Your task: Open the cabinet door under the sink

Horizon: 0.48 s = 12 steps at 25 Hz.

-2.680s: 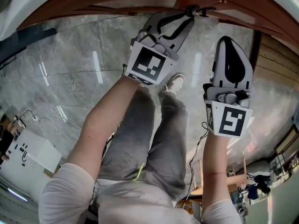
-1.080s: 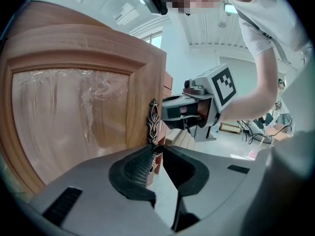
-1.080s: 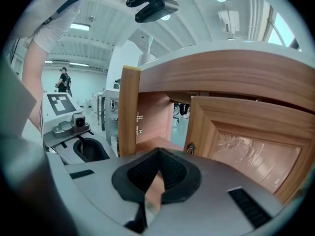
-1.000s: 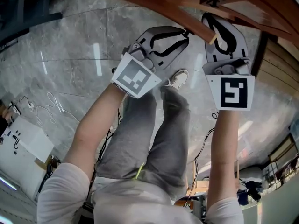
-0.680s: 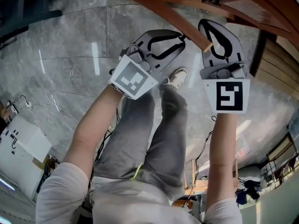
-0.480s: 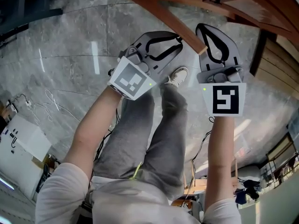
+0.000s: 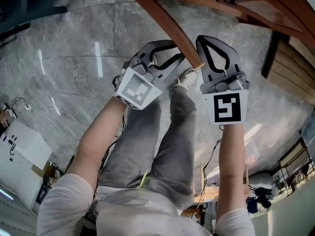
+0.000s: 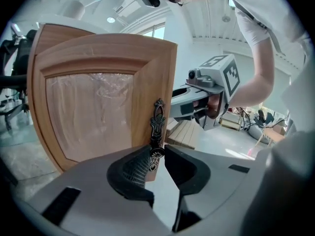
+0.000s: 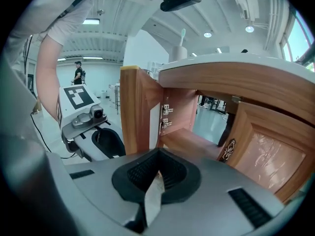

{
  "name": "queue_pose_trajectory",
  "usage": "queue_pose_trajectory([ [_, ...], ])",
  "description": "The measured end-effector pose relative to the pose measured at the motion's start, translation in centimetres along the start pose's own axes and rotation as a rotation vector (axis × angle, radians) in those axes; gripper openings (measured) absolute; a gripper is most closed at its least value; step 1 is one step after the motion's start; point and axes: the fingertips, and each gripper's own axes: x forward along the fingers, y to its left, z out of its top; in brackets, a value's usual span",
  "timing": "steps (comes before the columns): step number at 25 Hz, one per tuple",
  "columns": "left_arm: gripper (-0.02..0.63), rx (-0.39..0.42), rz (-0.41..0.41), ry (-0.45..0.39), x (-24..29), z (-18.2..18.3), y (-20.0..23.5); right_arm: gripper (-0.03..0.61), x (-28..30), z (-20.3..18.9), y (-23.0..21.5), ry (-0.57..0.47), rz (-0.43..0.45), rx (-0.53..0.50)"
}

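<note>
Shows the cabinet door (image 8: 98, 107) under the sink standing well out from its frame, with the door edge (image 7: 170, 21) running between the two claws in the head view. Grips the ornate metal handle (image 8: 157, 117) with the left claw (image 8: 156, 154), closed to a narrow slit on the handle's lower knob. Takes hold there, at the free side opposite the hinges (image 9: 165, 114), probably for the longest lever on the swing. Holds the right claw (image 9: 156, 163) fully closed, with only a pale strip of unclear kind at the seam. Sets it just beside the door on the inner side, facing the exposed cabinet interior (image 9: 184, 109); appears to stand by rather than to work. Leaves the neighbouring door (image 9: 268, 146) shut below the counter (image 9: 231, 80). Judged largely done, the opening being already wide.
</note>
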Motion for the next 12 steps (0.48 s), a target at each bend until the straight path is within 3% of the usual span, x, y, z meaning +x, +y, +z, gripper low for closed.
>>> queue_pose_trajectory([
  [8,0.094,-0.063,0.033,0.06,-3.4,-1.7,-0.2,0.031,0.8,0.9,4.0,0.031,0.05,0.008],
  [12,0.098,-0.079,0.063,0.047,-5.5,-1.9,0.0,0.031,1.2,1.1,4.8,0.039,0.04,0.035],
])
